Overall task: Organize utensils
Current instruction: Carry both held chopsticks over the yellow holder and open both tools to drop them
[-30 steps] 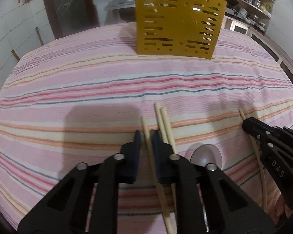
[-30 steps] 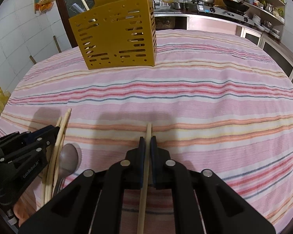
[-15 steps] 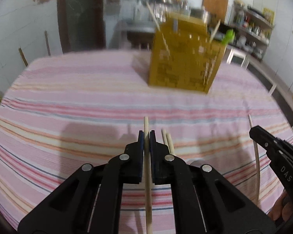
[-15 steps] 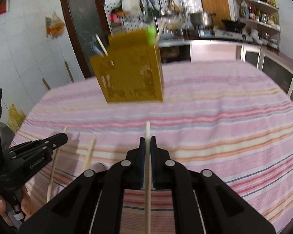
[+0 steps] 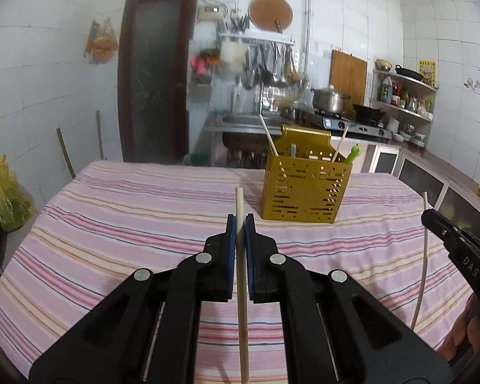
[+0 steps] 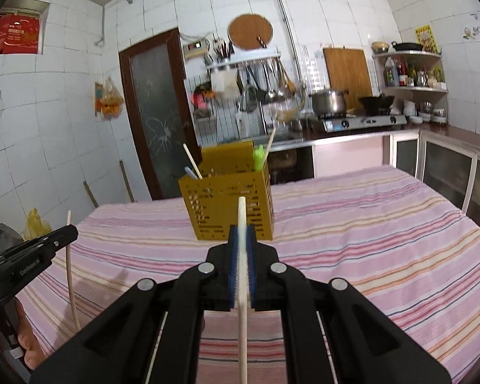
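Observation:
My left gripper [image 5: 240,220] is shut on a wooden chopstick [image 5: 242,304] and holds it above the striped table. My right gripper [image 6: 242,232] is shut on another wooden chopstick [image 6: 242,320], also lifted. A yellow perforated utensil holder [image 5: 305,188] stands upright at the table's far side, ahead and slightly right in the left wrist view, straight ahead in the right wrist view [image 6: 230,211]. It holds two chopsticks, a green utensil [image 6: 258,158] and a grey handle. The right gripper [image 5: 457,249] shows at the right edge of the left wrist view; the left gripper [image 6: 32,256] shows at the left edge of the right wrist view.
The table wears a pink striped cloth [image 5: 128,224]. Behind it are a sink counter with hanging utensils [image 5: 265,73], a stove with a pot [image 5: 329,100], and cabinets along the right [image 6: 444,166]. A yellow bag [image 5: 3,198] sits on the floor at left.
Both grippers have risen from the tabletop, each carrying its chopstick, and tilted up level. The left gripper closed on its chopstick. The spoon and spare chopsticks have dropped out of view.

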The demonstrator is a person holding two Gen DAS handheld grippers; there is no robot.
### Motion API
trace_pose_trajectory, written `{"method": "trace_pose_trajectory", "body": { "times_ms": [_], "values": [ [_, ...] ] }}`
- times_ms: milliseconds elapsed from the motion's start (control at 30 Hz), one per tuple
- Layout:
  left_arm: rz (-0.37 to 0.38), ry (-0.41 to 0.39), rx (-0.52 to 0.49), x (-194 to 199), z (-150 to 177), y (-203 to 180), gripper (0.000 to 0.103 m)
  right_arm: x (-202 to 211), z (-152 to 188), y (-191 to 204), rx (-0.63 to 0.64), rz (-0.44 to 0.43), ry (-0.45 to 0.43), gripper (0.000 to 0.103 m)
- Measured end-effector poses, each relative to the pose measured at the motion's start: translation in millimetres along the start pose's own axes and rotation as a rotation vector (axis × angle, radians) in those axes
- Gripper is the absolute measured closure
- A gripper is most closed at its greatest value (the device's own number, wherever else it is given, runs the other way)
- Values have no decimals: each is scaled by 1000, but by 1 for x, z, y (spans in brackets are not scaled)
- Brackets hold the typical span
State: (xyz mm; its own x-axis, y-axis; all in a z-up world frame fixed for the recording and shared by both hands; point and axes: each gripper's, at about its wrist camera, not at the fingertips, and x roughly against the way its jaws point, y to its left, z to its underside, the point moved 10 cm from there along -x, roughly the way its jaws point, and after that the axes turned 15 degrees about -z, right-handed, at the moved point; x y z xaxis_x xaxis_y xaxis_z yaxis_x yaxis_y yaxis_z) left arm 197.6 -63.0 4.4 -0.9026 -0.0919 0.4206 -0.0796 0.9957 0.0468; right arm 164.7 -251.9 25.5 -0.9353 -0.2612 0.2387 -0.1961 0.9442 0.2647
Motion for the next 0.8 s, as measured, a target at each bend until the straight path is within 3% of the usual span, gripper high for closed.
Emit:
{"method": "trace_pose_trajectory", "body": {
  "times_ms": [433,800],
  "values": [
    [3,-93,14,28,-15,13,99,21,-33,13,54,-9,-118,97],
    [27,-129,3,27,-37,7,99,11,-50,17,77,-4,-132,97]
  ]
}}
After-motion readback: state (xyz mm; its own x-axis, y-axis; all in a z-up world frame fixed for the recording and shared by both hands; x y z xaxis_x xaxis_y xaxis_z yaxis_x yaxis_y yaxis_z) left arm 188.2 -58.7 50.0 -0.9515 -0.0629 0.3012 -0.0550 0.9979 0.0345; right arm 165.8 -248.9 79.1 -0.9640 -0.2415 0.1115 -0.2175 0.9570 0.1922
